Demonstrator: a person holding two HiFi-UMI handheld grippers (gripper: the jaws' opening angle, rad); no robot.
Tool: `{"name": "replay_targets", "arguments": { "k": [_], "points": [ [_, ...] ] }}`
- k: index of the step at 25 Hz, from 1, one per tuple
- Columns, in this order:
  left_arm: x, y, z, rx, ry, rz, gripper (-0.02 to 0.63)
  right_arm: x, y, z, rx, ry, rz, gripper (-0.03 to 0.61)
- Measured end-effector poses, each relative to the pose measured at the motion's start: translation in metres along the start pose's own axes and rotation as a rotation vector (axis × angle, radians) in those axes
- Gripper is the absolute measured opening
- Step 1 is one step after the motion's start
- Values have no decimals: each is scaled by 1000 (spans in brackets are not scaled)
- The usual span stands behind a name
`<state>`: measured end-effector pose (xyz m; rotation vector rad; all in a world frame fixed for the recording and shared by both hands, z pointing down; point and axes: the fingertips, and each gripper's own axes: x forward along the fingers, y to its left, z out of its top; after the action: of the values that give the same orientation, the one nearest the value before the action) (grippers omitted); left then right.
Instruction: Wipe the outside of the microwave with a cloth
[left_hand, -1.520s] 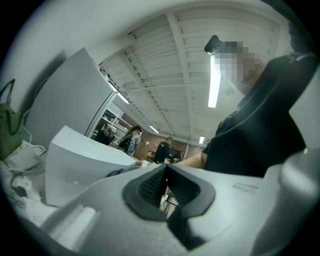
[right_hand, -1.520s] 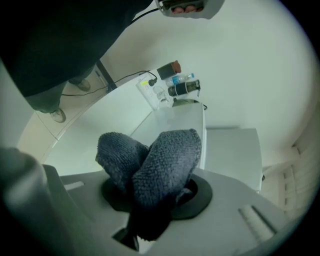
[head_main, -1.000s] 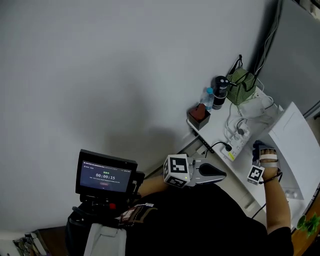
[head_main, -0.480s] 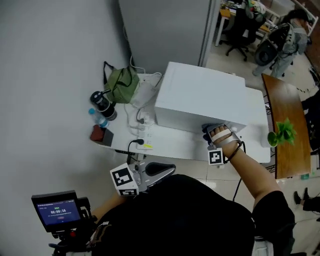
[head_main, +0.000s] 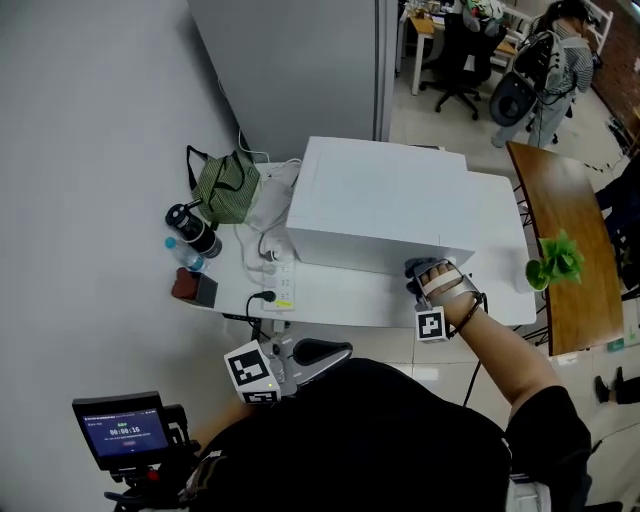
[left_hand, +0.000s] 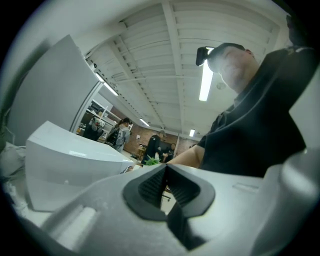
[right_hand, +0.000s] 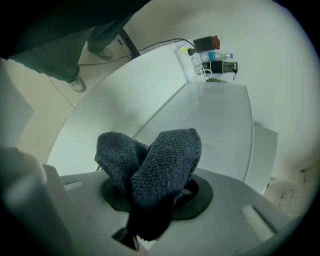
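Observation:
The white microwave (head_main: 380, 200) stands on a white table (head_main: 330, 300). My right gripper (head_main: 422, 276) is shut on a dark blue cloth (head_main: 413, 269) and sits at the lower right of the microwave's near face. In the right gripper view the cloth (right_hand: 150, 162) bulges out of the jaws in two folds, with the microwave's face (right_hand: 220, 130) just beyond. My left gripper (head_main: 340, 350) hangs close to my body, off the table's near edge, shut with nothing in it. From the left gripper view the microwave (left_hand: 65, 160) lies to the left.
At the table's left end are a green bag (head_main: 225, 185), a black flask (head_main: 190, 225), a water bottle (head_main: 180, 256), a small red box (head_main: 195, 288) and a power strip (head_main: 283, 287) with cables. A potted plant (head_main: 555, 262) sits on a wooden table (head_main: 570, 300) to the right. A monitor (head_main: 125, 432) stands lower left.
The head view swung from the bare wall round to the microwave. Over the last half second the right gripper with the cloth has stayed at the microwave's lower right front.

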<state>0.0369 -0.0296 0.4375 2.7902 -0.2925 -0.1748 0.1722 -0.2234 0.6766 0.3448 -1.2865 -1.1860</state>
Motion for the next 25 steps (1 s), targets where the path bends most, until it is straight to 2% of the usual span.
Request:
{"name": "replay_targets", "arguments": {
  "k": [2,4,9,11,13,15,19,22,25],
  "points": [
    [-32,6,-4,-14,-33,59,3,9,-2,31,-104,-17,46,130],
    [-69,11,-5,-23,-65,132,3,27,-12,79,-182,-60,66,130],
    [-169,7,-9,-48,-108,331,3,73,-55,216,-285,-194,25,130],
    [-204,5,-13,-66,-118,400,3,85,-74,255,-327,-216,-4,130],
    [-231,3,-17,-83,-122,451,3,103,-80,278,-357,-209,-5,130],
    [-250,3,-18,-89,-115,483,3,123,-82,275,-385,-157,14,130],
    [-250,4,-18,-83,-96,486,3,131,-59,233,-434,-101,46,129],
    [-219,6,-13,-69,-82,436,3,116,-18,182,-440,-39,102,129],
    [-172,9,-7,-44,-62,351,3,95,30,113,-468,39,175,129]
  ]
}}
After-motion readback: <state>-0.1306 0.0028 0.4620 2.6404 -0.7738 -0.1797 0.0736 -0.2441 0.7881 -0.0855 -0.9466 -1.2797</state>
